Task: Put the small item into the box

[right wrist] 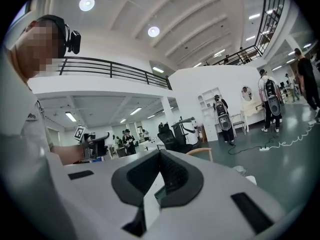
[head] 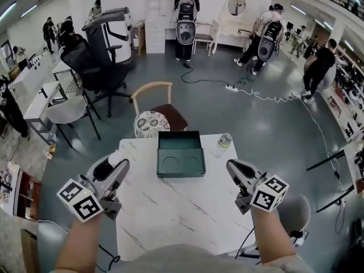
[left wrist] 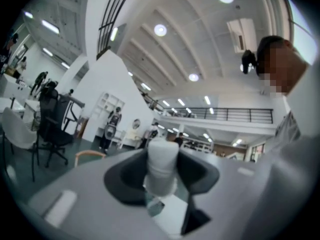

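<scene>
A dark green box [head: 181, 155] lies open at the middle back of the white marble table [head: 182, 215], its lid tilted up behind it. My left gripper [head: 116, 165] hovers at the table's left edge, level with the box. It is shut on a small white cylindrical item [head: 116, 158]. In the left gripper view the white item [left wrist: 162, 159] stands upright between the dark pads of the left gripper [left wrist: 161, 166]. My right gripper [head: 232, 166] is right of the box, its jaws together with nothing in them. In the right gripper view the right gripper [right wrist: 162, 171] shows its pads meeting.
A clear water bottle [head: 223, 144] stands by the box's right back corner. A wooden chair with a patterned cushion [head: 151, 123] is behind the table, office chairs [head: 96, 56] at the left. Several people stand at the back. A cable [head: 256, 95] lies across the floor.
</scene>
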